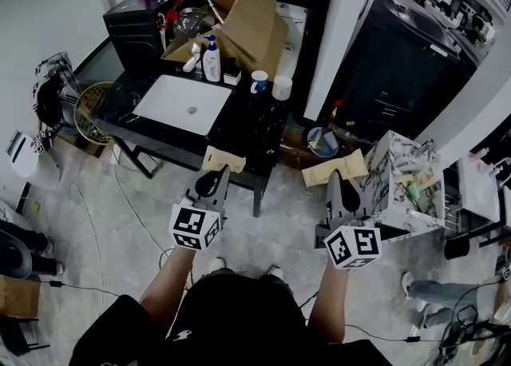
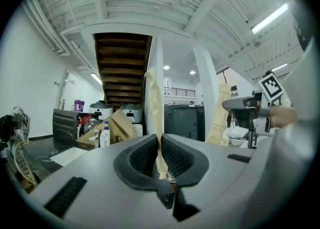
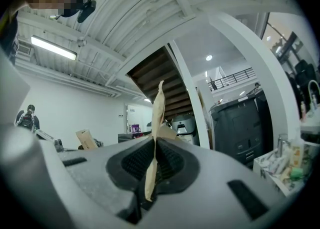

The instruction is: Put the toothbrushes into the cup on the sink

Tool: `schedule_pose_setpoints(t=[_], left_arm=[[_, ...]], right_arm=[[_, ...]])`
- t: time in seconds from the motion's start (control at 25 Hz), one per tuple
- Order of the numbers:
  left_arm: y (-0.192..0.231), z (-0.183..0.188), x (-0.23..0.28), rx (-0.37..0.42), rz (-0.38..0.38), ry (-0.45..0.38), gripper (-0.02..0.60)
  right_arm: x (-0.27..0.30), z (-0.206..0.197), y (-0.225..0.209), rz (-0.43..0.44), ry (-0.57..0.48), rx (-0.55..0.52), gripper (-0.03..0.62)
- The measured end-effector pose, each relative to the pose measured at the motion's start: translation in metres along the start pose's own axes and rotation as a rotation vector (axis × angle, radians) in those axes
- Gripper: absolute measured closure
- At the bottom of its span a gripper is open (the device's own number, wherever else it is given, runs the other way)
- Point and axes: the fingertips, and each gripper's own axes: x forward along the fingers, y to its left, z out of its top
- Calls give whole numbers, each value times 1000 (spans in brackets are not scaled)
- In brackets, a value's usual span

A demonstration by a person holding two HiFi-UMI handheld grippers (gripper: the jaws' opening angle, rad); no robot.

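**Two packets on the way to the sink**

The dark counter (image 1: 255, 129) with its white sink (image 1: 182, 103) stands ahead, well apart from both grippers. The left gripper (image 1: 222, 171) pinches a tan packet (image 1: 227, 157), and the right gripper (image 1: 337, 176) pinches a second packet (image 1: 315, 174). Each is probably a wrapped toothbrush. Carry both level and aim past the basin's right side, where two cups wait: a blue-patterned mug (image 1: 259, 81) and a white cup (image 1: 281, 87).

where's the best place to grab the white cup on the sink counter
Grip the white cup across its side wall, coming from the right: it stands upright near the counter edge, with the mug close on its left. The left gripper and right gripper each pinch a tan packet, so free one first.
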Motion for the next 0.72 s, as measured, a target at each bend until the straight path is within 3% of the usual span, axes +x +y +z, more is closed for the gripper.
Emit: schedule_pose_setpoints(t=[0.72], left_arm=[[98,-4,0,-19,-77,-17,554]], right_arm=[[62,-3,84,-56,17,-85,579]])
